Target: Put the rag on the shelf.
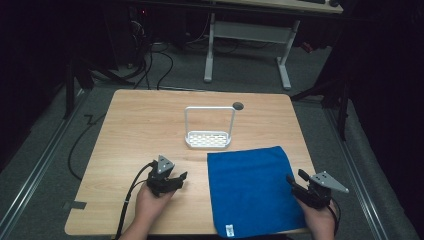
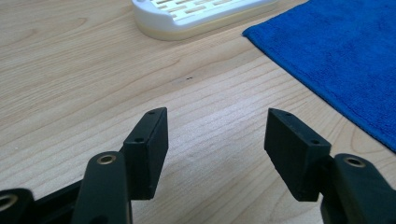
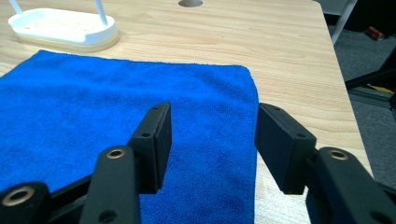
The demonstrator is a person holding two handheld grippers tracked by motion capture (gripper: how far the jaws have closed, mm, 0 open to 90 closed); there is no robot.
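A blue towel [image 1: 250, 187] lies flat on the wooden table [image 1: 140, 125], at the front right. Behind it stands a white rack [image 1: 208, 139] with a tall hoop handle. My left gripper [image 1: 181, 177] rests on the table left of the towel, jaws open over bare wood [image 2: 215, 140]; the towel's edge [image 2: 336, 51] and the rack's base [image 2: 196, 14] lie ahead of it. My right gripper [image 1: 296, 177] sits at the towel's right edge, open, with its jaws above the cloth's edge [image 3: 212, 135]. The towel [image 3: 93, 102] and the rack [image 3: 60, 30] lie ahead of it.
A round grommet hole [image 1: 238, 105] sits near the table's far edge. Beyond the table are a white desk frame [image 1: 250, 45] and cables on the grey floor. The table's right edge [image 3: 345, 107] is close to my right gripper.
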